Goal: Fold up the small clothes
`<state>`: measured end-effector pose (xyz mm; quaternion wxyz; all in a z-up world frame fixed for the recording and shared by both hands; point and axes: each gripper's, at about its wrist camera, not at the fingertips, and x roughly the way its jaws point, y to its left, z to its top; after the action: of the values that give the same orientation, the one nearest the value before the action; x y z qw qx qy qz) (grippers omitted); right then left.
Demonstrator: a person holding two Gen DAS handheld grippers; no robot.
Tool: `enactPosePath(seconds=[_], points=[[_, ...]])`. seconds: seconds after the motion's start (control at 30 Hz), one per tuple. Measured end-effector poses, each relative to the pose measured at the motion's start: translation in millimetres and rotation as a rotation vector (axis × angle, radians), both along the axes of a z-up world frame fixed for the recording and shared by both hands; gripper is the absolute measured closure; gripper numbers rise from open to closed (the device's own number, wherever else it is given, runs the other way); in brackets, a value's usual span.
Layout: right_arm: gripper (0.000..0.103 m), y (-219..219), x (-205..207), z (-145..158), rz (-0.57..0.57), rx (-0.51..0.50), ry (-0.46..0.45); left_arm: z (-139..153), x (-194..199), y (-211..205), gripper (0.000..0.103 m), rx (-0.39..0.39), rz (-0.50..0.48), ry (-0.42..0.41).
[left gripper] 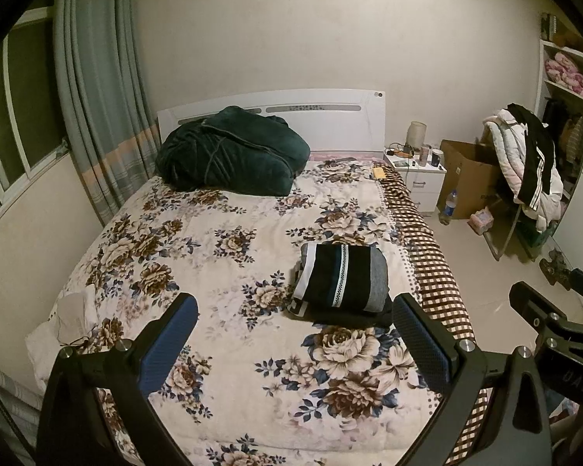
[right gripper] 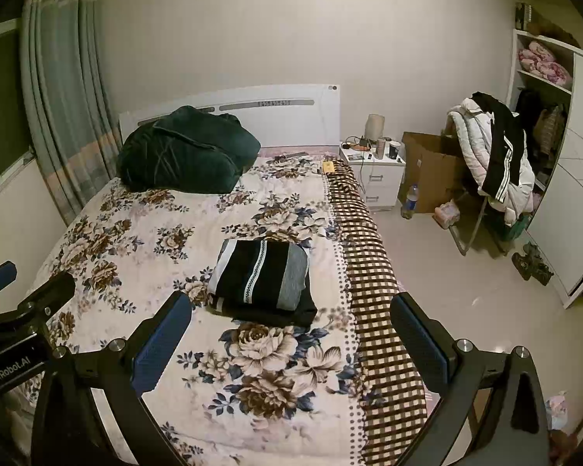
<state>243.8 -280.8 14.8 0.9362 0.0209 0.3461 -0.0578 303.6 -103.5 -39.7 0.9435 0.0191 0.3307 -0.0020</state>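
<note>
I hold the left gripper (left gripper: 295, 343) and right gripper (right gripper: 291, 339) spread and empty above the floral bed's (right gripper: 144, 233) right edge, clear of the folded black-and-grey striped garment (right gripper: 262, 277) stacked there.

On my left gripper (right gripper: 31, 303), seen from my right wrist camera, I read "GenRobot.AI" in white letters on its black body. No other text is legible.

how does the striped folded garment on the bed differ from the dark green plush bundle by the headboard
The striped black, white and grey folded garment is a flat, squared fold stacked on a dark folded piece; the dark green plush bundle is a loose, rumpled heap. The garment is patterned, the bundle one plain colour. The garment looks much smaller and lies near the checked edge; the bundle sits against the headboard. Both rest on the floral bedspread.
</note>
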Motion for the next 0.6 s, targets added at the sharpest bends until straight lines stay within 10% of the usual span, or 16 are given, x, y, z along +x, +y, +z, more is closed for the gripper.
enactPosePath(seconds=[0.6], points=[[0.0, -3.5, 2.7, 2.2, 0.004, 0.0, -0.002, 1.2, 0.9, 2.5, 0.001, 0.001, -0.001, -0.001]])
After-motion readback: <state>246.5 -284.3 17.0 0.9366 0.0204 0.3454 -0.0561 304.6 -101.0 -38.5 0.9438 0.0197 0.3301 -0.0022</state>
